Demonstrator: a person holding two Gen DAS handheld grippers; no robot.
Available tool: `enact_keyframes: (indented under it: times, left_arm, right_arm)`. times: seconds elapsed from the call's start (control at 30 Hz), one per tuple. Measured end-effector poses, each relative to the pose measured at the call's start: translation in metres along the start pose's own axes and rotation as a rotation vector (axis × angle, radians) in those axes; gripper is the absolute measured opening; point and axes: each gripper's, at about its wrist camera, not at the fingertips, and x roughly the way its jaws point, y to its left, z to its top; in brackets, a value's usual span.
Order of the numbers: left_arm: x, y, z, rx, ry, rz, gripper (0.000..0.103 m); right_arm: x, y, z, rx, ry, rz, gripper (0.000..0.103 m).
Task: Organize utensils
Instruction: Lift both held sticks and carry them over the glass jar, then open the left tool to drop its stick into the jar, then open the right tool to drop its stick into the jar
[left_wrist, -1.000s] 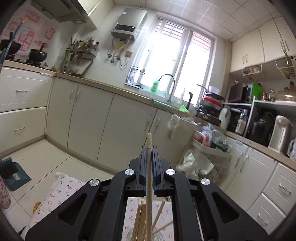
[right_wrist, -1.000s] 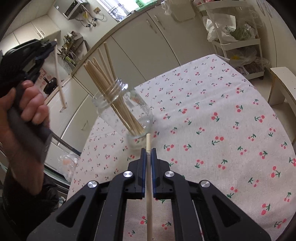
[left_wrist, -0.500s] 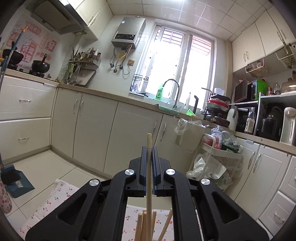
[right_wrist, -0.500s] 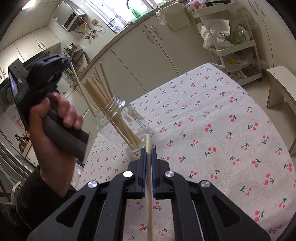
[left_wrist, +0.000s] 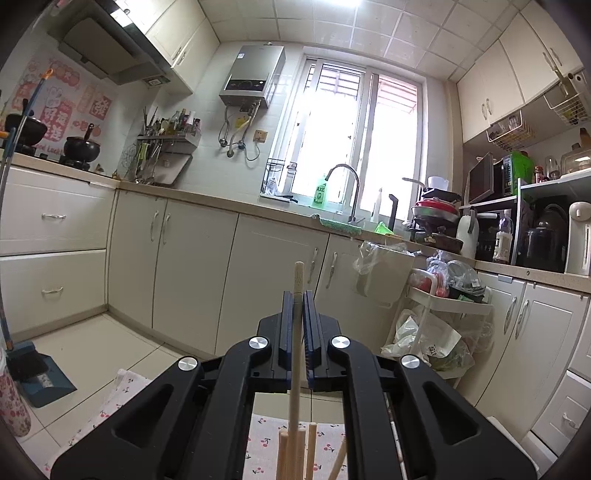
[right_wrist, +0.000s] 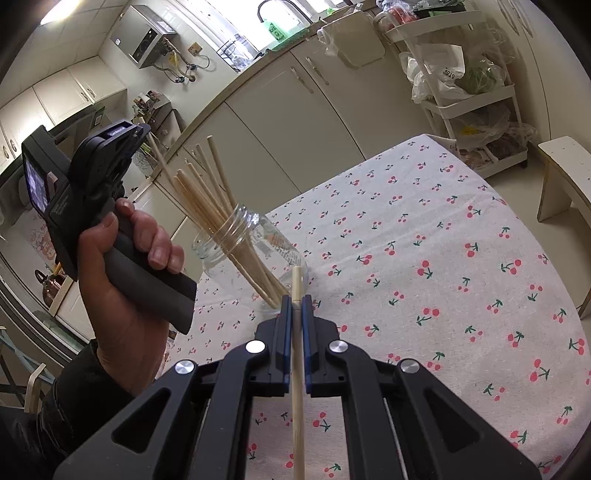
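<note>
Bottom center of the right wrist view, right gripper (right_wrist: 294, 301) clamps a single chopstick (right_wrist: 297, 387), tip pointing toward the glass jar (right_wrist: 255, 251). Just beyond, jar stands on the cherry-print tablecloth (right_wrist: 424, 229), mid-frame, holding a bundle of chopsticks (right_wrist: 207, 199) leaning upper left. Left of frame, left gripper (left_wrist: 298, 295) held above the jar, clenched on another chopstick (left_wrist: 295, 362) angled down toward the jar mouth. Far back, kitchen cabinets (right_wrist: 280, 110).
</note>
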Motion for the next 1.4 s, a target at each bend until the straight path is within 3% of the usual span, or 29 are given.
enact_keyframes:
  times: [0.23, 0.4, 0.5, 0.57, 0.7, 0.87, 1.13, 1.4]
  left_arm:
    - [0.003, -0.002, -0.006, 0.018, 0.023, -0.014, 0.005]
    - [-0.005, -0.003, -0.018, 0.076, 0.097, -0.052, 0.006]
    - [-0.013, -0.002, -0.024, 0.115, 0.142, -0.061, 0.02]
    - [-0.023, 0.001, -0.028, 0.132, 0.155, -0.057, 0.047]
    - [-0.044, 0.009, -0.029, 0.157, 0.166, -0.064, 0.052]
    - [-0.08, 0.039, -0.028, 0.114, 0.187, -0.012, 0.069]
    - [-0.117, 0.095, -0.069, 0.039, 0.327, 0.115, 0.074]
    - [-0.128, 0.123, -0.095, -0.025, 0.387, 0.155, 0.074]
  right_arm:
    - [-0.002, 0.001, 0.001, 0.005, -0.008, 0.007, 0.006]
    - [-0.007, 0.01, 0.011, -0.006, -0.043, 0.025, 0.006]
    - [-0.012, 0.02, 0.019, -0.02, -0.076, 0.04, 0.006]
    - [-0.015, 0.026, 0.024, -0.03, -0.093, 0.05, 0.006]
    - [-0.022, 0.042, 0.035, -0.055, -0.135, 0.068, 0.006]
    - [-0.027, 0.064, 0.057, -0.099, -0.219, 0.09, 0.006]
    - [-0.009, 0.107, 0.103, -0.178, -0.412, 0.095, 0.006]
    - [0.028, 0.116, 0.138, -0.134, -0.54, 0.03, 0.006]
